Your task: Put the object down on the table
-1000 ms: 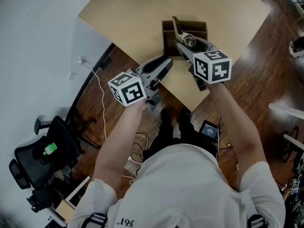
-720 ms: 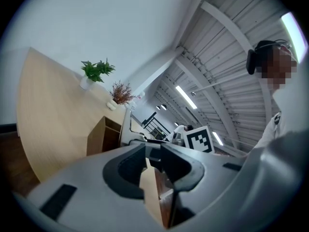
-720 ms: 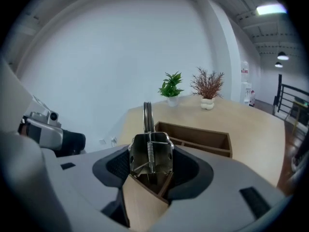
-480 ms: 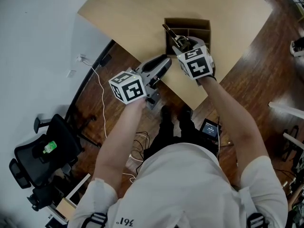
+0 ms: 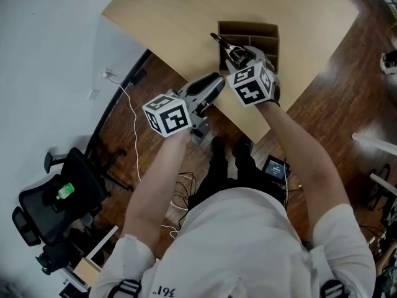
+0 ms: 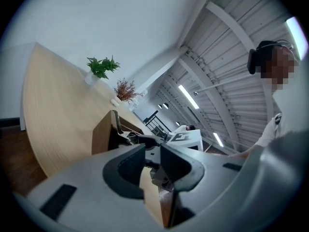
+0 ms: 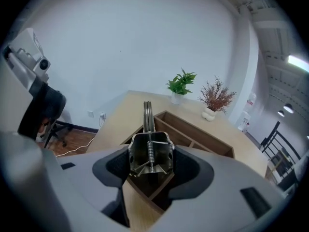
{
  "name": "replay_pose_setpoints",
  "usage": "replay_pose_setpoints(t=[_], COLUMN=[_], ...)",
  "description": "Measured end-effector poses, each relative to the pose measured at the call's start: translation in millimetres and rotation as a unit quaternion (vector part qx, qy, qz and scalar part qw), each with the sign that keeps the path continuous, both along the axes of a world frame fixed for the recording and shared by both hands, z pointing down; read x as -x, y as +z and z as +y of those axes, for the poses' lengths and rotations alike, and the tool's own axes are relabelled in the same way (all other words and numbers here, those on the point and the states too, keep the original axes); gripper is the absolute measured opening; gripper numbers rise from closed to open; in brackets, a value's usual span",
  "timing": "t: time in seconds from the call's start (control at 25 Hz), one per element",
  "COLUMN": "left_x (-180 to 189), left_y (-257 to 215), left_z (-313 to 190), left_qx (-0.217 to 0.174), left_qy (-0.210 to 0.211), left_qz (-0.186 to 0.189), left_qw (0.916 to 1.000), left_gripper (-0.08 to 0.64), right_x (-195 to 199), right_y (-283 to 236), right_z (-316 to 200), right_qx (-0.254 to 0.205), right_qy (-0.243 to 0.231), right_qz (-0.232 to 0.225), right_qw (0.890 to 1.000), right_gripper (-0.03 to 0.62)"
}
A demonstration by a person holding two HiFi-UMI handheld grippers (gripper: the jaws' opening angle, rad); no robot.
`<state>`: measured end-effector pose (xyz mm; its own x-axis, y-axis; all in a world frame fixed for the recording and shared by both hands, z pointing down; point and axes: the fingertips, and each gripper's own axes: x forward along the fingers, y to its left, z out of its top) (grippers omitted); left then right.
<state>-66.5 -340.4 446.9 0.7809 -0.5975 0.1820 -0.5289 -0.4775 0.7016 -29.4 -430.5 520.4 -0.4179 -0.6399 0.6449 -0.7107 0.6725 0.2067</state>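
Note:
My right gripper (image 5: 238, 56) is shut on a metal spring-loaded tool (image 5: 224, 45). Its sprung head (image 7: 149, 153) sits between the pads, and its thin handle points forward and away. The tool hangs over the near left corner of a dark wooden divided box (image 5: 268, 33) on the pale table (image 5: 173, 17). My left gripper (image 5: 213, 84) hovers at the table's near edge, left of the right one. Its jaws stand a little apart with nothing between them (image 6: 152, 153). The left gripper view shows the box (image 6: 101, 132) and the tool's handle (image 6: 115, 122) ahead.
The table's curved near edge (image 5: 248, 120) lies just under both grippers, with dark wood floor below. A black office chair (image 5: 56, 203) and a white cable (image 5: 127, 110) are by the wall at left. Two potted plants (image 7: 179, 86) (image 7: 216, 98) stand at the table's far end.
The right gripper has rolled and come down with the tool, shifting left to the box's near left corner. The left gripper has hardly moved.

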Motion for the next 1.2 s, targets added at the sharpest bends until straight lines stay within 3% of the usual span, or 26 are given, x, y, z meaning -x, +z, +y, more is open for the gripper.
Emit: replay_pose_setpoints(t=[0.4,0.52,0.76,1.2], left_x=[-1.3,0.0,-0.1,6.0], left_y=[2.0,1.2,-1.4,-3.6], left_z=[3.0,3.2,5.6,11.7], left_qx=[0.003,0.002,0.0,-0.002], left_qy=[0.001,0.0,-0.001,-0.004], left_qz=[0.0,0.0,0.003,0.003], left_qw=[1.0,1.0,1.0,1.0], left_gripper=[0.086,0.086,0.086,0.086], right_x=[3.6,5.0,7.5,3.2], right_y=[11.9,13.8,17.5,17.0], right_z=[4.5,5.3,13.3,24.5], right_qx=[0.004,0.008,0.024,0.032], right_qy=[-0.037,-0.044,-0.065,-0.073], right_qz=[0.039,0.047,0.054,0.062], right_qw=[0.999,0.998,0.996,0.995], right_gripper=[0.235,0.319,0.378,0.403])
